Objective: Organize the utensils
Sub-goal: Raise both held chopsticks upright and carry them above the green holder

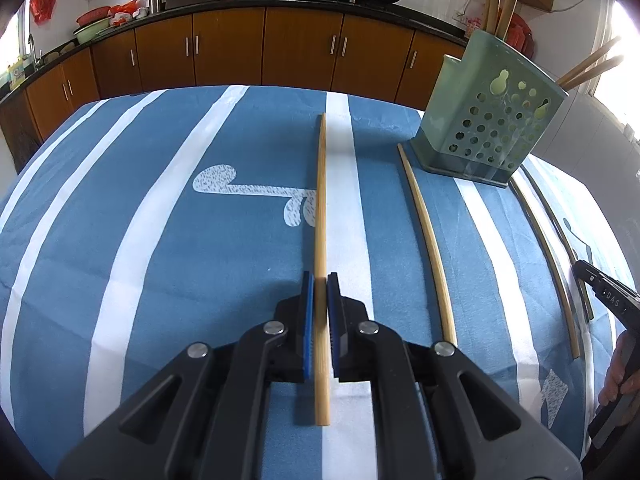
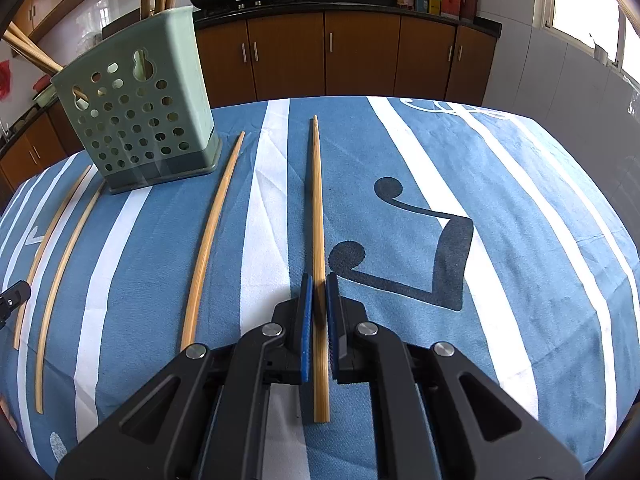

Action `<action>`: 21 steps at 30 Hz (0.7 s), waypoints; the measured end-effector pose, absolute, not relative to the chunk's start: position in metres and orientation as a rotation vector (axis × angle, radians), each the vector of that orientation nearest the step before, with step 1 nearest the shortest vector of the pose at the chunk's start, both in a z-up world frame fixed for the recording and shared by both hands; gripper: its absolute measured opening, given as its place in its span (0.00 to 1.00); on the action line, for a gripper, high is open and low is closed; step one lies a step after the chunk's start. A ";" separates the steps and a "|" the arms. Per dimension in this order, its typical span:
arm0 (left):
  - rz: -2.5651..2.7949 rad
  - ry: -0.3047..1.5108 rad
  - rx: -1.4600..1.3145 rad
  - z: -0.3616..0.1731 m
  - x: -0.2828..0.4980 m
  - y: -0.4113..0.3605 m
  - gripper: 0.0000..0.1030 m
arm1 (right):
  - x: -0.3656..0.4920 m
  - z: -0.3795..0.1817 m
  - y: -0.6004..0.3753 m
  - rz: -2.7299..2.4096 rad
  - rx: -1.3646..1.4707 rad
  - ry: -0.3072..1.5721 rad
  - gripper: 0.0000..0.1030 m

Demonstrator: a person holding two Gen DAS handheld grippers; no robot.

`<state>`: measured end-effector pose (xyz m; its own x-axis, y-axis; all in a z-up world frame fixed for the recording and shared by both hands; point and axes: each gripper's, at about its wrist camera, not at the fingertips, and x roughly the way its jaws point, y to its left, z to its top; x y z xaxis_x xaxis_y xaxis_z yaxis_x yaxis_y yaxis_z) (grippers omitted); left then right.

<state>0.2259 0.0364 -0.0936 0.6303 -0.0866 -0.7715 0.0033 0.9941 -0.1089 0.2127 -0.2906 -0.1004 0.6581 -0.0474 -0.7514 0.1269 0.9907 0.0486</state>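
A green perforated utensil holder [image 1: 484, 120] stands on the blue striped tablecloth, with several chopsticks inside; it also shows in the right wrist view [image 2: 140, 112]. My left gripper [image 1: 320, 280] is shut on a bamboo chopstick [image 1: 321, 200] that points forward over the cloth. My right gripper [image 2: 319, 280] is shut on another bamboo chopstick [image 2: 316, 200]. Loose chopsticks lie on the cloth: one [image 1: 428, 248] right of the left gripper, two more [image 1: 548, 256] further right. In the right wrist view they lie to the left [image 2: 208, 240], [image 2: 60, 280].
The tablecloth [image 1: 180, 260] covers the table up to its far edge. Brown kitchen cabinets [image 1: 300, 48] and a counter with woks stand behind. The right gripper's body and the holding hand [image 1: 616, 320] show at the right edge of the left view.
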 end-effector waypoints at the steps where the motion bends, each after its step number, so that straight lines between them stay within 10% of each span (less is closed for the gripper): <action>1: -0.050 0.888 -0.096 -0.094 0.226 0.036 0.09 | 0.213 -0.100 -0.291 -0.098 0.101 0.847 0.08; 21: -0.045 0.887 -0.085 -0.095 0.226 0.035 0.09 | 0.213 -0.101 -0.293 -0.086 0.129 0.846 0.08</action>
<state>0.2256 0.0346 -0.0946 0.6307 -0.0747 -0.7724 0.0038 0.9956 -0.0931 0.2131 -0.2931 -0.1007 0.6602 -0.0242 -0.7507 0.1265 0.9888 0.0794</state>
